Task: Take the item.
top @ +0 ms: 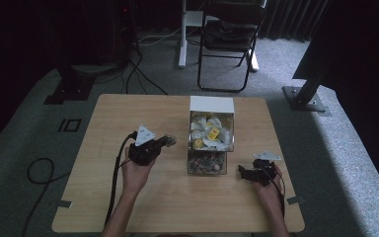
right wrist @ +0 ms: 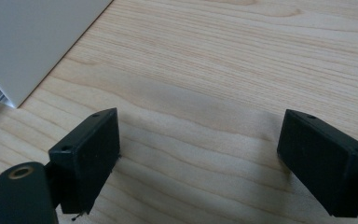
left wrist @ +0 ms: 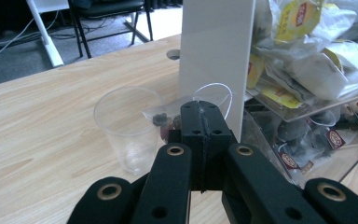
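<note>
- Left gripper (left wrist: 200, 122): jaws closed on a small clear tea sachet (left wrist: 165, 122) with a white string loop, apparently pinched at its edge.
- Clear plastic cup (left wrist: 127, 128): upright on the wooden table (left wrist: 37, 121), just beyond and left of the sachet.
- Right gripper (right wrist: 198, 163): jaws wide apart, empty, farther off.

A dim lab or office: grey carpet (top: 24, 148), folding chair (top: 229, 37), floor cables (top: 143, 69), wooden table (top: 177, 197).

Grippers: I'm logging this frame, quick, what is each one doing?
Left gripper: shut on a clear tea bag sachet, beside the plastic cup.
Right gripper: open, holding nothing, over the table.
</note>
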